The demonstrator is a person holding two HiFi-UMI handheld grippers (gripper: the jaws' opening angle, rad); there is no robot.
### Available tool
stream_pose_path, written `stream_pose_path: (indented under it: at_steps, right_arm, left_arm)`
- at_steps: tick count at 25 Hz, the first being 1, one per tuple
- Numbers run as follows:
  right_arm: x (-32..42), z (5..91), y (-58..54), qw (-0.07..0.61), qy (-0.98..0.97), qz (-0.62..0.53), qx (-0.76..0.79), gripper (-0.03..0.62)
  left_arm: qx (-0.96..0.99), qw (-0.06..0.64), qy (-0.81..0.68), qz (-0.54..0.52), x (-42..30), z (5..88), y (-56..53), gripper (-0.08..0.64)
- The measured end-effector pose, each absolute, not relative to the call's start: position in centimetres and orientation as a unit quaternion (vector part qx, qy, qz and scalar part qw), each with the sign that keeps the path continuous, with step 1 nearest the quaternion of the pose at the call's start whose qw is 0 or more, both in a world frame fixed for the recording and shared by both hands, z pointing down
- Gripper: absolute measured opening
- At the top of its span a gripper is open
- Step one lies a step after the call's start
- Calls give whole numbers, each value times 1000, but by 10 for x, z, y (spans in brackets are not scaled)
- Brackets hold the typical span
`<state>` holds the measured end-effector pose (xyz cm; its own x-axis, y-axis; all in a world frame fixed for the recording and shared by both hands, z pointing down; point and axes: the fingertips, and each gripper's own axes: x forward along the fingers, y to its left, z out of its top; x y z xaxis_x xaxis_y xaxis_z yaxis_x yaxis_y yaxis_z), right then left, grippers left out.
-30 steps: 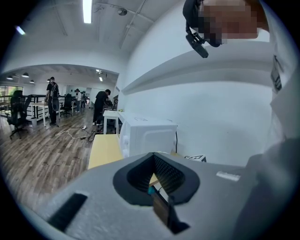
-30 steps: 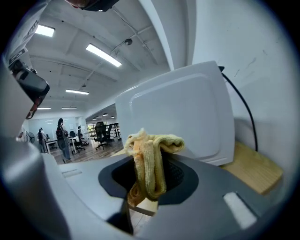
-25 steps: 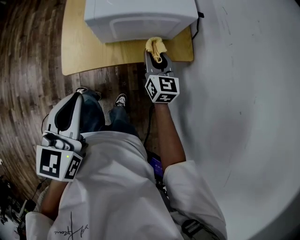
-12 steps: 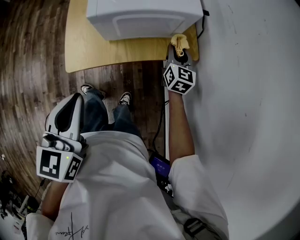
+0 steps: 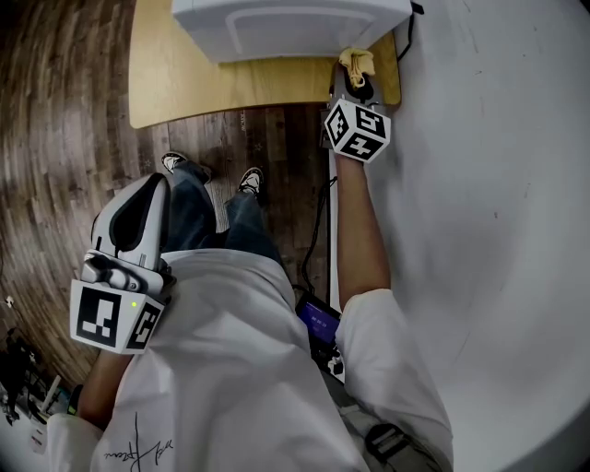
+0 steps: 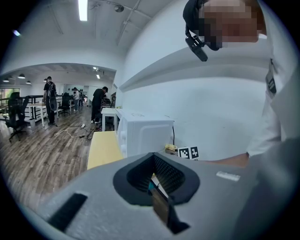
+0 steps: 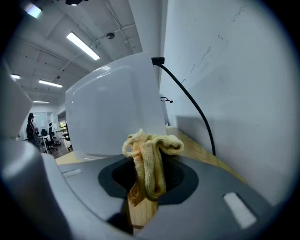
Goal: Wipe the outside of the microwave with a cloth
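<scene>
Closest in, our left tool (image 5: pixel 150 192) hangs by the hip, jaws pressed together on nothing, out of the play. Further out, our right tool (image 5: pixel 354 85) is pinching the yellow cloth (image 5: pixel 356 63), which bunches up above the jaws.

Here's the change: a second ago that cloth sat at the front of the microwave (image 5: pixel 286 28), right of centre. Now we've swung it out past the right front corner, over the worktop (image 5: pixel 184 88), towards the wall (image 5: pixel 489 184).

The right gripper view now looks along the white side panel, with the cable (image 7: pixel 187 101) trailing down at the back. Whether the cloth touches the panel yet, we can't quite tell. We reckon the right side is the next face to wipe.
</scene>
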<state>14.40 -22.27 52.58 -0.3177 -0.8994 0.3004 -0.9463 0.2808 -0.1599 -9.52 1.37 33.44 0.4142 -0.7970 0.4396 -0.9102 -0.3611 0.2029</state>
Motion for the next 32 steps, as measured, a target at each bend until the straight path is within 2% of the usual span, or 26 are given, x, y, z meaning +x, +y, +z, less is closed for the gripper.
stream_pose_path:
  at_steps: [12, 32]
  right_arm:
    - [122, 529, -213, 80, -812, 167, 554, 114]
    - [41, 532, -193, 56, -831, 189, 520, 114]
  left_arm:
    - [811, 223, -523, 138, -101, 343, 17, -8]
    - [800, 222, -544, 125, -123, 343, 25, -8]
